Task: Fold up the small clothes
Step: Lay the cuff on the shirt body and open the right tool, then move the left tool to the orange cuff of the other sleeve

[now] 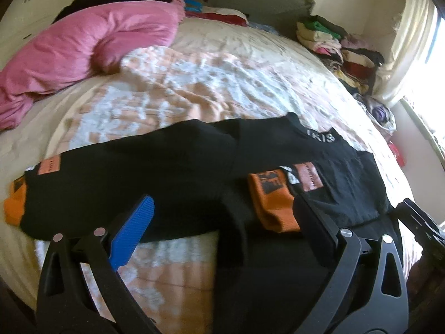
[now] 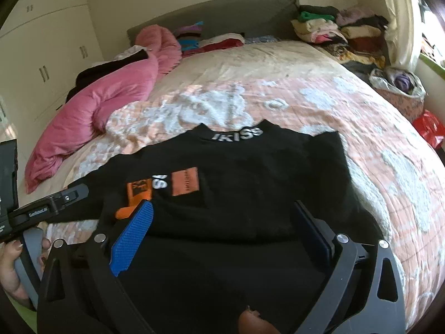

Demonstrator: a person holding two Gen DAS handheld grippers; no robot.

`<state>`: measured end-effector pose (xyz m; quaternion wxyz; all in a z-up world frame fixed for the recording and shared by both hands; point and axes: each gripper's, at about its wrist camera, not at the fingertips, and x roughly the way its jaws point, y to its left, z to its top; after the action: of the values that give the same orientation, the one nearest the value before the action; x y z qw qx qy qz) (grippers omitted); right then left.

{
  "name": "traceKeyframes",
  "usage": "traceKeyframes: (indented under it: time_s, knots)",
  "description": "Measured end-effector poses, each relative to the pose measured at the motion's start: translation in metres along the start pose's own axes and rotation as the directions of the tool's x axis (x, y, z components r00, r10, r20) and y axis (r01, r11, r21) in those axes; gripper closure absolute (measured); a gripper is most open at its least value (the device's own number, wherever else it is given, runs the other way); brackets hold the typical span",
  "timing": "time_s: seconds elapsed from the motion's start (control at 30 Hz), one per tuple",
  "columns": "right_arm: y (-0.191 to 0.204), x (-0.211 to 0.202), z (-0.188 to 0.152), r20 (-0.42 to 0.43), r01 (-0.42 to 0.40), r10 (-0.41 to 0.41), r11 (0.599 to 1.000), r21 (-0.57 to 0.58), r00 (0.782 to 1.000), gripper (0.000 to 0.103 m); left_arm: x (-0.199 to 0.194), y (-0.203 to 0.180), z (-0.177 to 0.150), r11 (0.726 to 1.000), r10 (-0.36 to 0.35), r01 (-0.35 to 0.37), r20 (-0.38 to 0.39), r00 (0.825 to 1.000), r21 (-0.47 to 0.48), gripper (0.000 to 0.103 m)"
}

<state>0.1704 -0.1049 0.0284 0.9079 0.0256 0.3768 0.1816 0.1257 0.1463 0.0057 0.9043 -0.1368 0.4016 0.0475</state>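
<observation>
Black sweater (image 1: 172,172) with orange cuffs lies spread across the lower middle of both views, flat on the patterned bedspread (image 1: 222,83), its collar lettering toward the headboard. In the left wrist view one sleeve stretches out to the left edge, its orange cuff (image 1: 15,200) at the far left, while the other sleeve is already laid inward over the chest — its orange cuff (image 1: 271,200) sits low centre, just beside the orange patch (image 1: 308,178).

Both tools are released. The left tool (image 1: 222,220) stands with its jaws wide apart above the near hem, nothing pinched between them; the blue pad (image 1: 133,233) shows bare. The right tool (image 2: 222,222) is likewise spread wide over the sweater's lower body, pads clear of the cloth. The left tool's body and the hand (image 2: 11,272) holding it show at the lower left edge of the right wrist view.

By my reading, one sleeve fold is done and the grip let go — the step in hand is the move to the next fold. That calls for reaching toward the outstretched sleeve at the left of the left view, pinching it near the cuff, and carrying it across the chest to match the first. The knit looks thick and soft, so a shallow pinch could slip.

A pink duvet (image 1: 83,55) is bunched at upper left, and stacked folded clothes (image 1: 333,44) sit at upper right.
</observation>
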Motion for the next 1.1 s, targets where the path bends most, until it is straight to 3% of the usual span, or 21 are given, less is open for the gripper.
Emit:
traceKeyframes:
  time_s: [0.53, 0.7, 0.9, 1.0, 1.1]
  knots:
    - [0.083, 0.013, 0.011, -0.020, -0.062, 0.059, 0.982, -0.177, 0.998, 0.005, -0.028, 0.075, -0.004, 0.979, 0.102, -0.092, 0.045, 0.994, -0.184, 0.009]
    - [0.112, 0.020, 0.012, -0.037, -0.104, 0.099, 0.969, -0.224, 0.994, 0.005, -0.034, 0.106, -0.008, 0.945, 0.176, -0.159, 0.037, 0.984, -0.287, 0.009]
    - [0.144, 0.030, 0.016, -0.063, -0.149, 0.137, 0.948, -0.281, 0.989, 0.005, -0.040, 0.128, -0.012, 0.912, 0.213, -0.184, 0.042, 0.976, -0.367, 0.009]
    - [0.160, 0.033, 0.018, -0.075, -0.186, 0.171, 0.933, -0.308, 0.982, 0.005, -0.043, 0.141, -0.013, 0.887, 0.245, -0.201, 0.053, 0.968, -0.416, 0.009]
    - [0.172, 0.034, 0.022, -0.083, -0.206, 0.189, 0.924, -0.322, 0.978, 0.005, -0.043, 0.159, -0.018, 0.844, 0.294, -0.241, 0.038, 0.955, -0.480, 0.009]
